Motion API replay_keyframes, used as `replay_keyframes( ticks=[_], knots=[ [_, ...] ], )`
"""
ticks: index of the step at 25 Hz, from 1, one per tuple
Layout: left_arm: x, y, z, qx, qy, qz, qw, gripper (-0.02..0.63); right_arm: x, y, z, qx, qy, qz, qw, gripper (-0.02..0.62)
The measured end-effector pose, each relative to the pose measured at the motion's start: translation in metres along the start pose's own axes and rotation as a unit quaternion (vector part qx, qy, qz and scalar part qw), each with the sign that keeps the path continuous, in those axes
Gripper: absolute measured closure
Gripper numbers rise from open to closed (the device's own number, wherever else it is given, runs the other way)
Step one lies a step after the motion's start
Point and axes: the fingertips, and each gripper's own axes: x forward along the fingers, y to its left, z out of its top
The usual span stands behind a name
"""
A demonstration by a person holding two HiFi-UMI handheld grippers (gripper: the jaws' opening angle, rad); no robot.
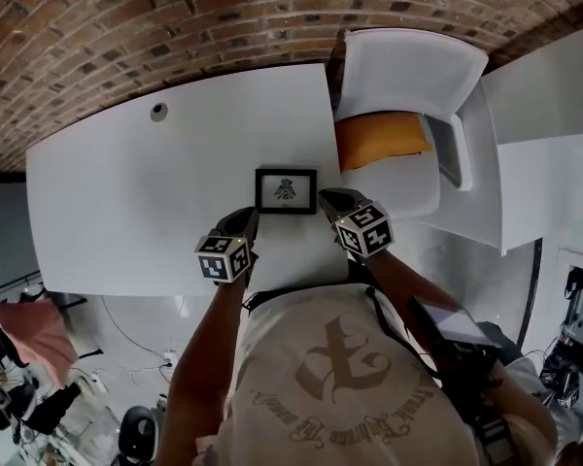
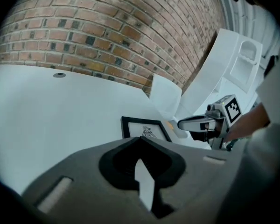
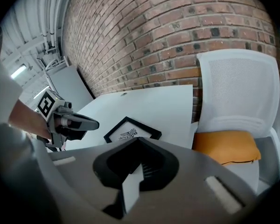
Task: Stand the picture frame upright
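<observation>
One picture frame (image 1: 286,191) lies flat near the tabletop's (image 1: 155,183) front edge, its long side running left to right. The left gripper (image 1: 243,220) and right gripper (image 1: 332,202) are near its front corners, both closed and empty.

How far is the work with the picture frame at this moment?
Done: nothing yet. The picture frame lies flat on the white table. In hand: the left claw and the right claw, both shut and empty, sit close to its left and right sides and do not grip it. Left: take hold of the frame and stand it upright.
</observation>
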Motion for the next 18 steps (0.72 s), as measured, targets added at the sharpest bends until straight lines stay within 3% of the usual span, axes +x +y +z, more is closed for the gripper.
replay_keyframes(
  ticks=[8, 12, 18],
  knots=[
    [0.023, 0.02, 0.003, -0.011, 0.05, -0.001, 0.9987, 0.581, 0.026, -0.012, -0.017, 0.051, 0.043, -0.021, 0.998, 0.586],
    [0.036, 0.028, 0.007, -0.001, 0.079, 0.004, 0.9969, 0.501, 0.036, -0.018, -0.017, 0.074, 0.053, -0.028, 0.995, 0.515],
    [0.05, 0.032, 0.005, 0.015, 0.118, 0.021, 0.9927, 0.476, 0.045, -0.022, -0.015, 0.094, 0.062, -0.041, 0.993, 0.448]
  ],
)
